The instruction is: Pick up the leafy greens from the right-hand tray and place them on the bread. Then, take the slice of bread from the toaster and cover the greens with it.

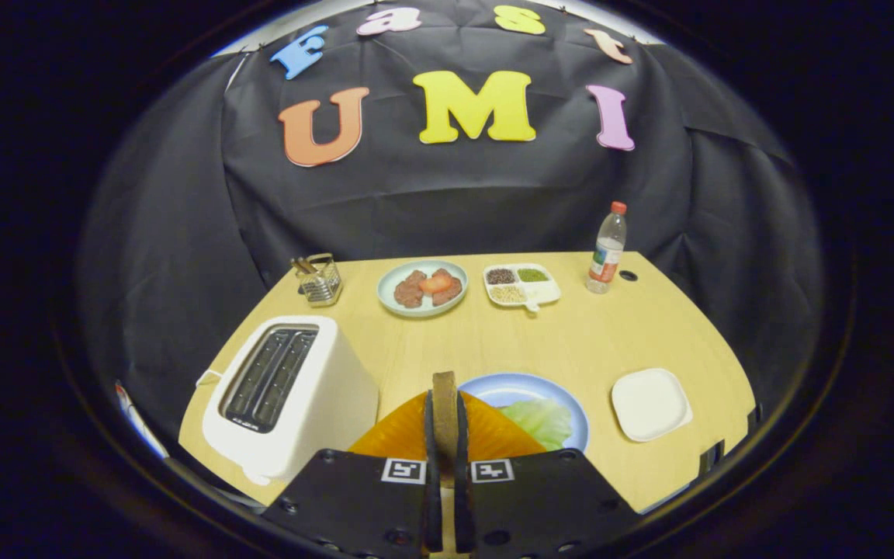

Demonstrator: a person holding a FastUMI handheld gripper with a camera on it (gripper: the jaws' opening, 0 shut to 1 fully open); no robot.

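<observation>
Brown toasted slice of bread [445,407], clamped edge-on between the two fingers of the gripper [445,458], both fingers pressed flat against its faces. Slice upright, long axis vertical, rounded crust end pointing up and clear of the fingertips; thin edge toward the camera.

Directly beyond the held slice: pale blue round plate [528,387] on the light wooden tabletop [493,338]. On the plate, pale green leafy greens [542,421], lying just right of the fingers. Orange ridged surface [486,433] spread under and around the slice, partly over the plate's near side; what it is cannot be told.

Left of the fingers: white two-slot toaster [292,392], slots facing up, both dark inside.

Right of the blue plate, apart from it: white square tray with rounded corners [650,404], bare.

Far side of the table, left to right: small wire holder with sticks [318,278]; pale green round plate with brown and red pieces [422,287]; white divided dish of dark, green and tan grains [521,285]; clear plastic bottle with red cap [608,250], upright.
</observation>
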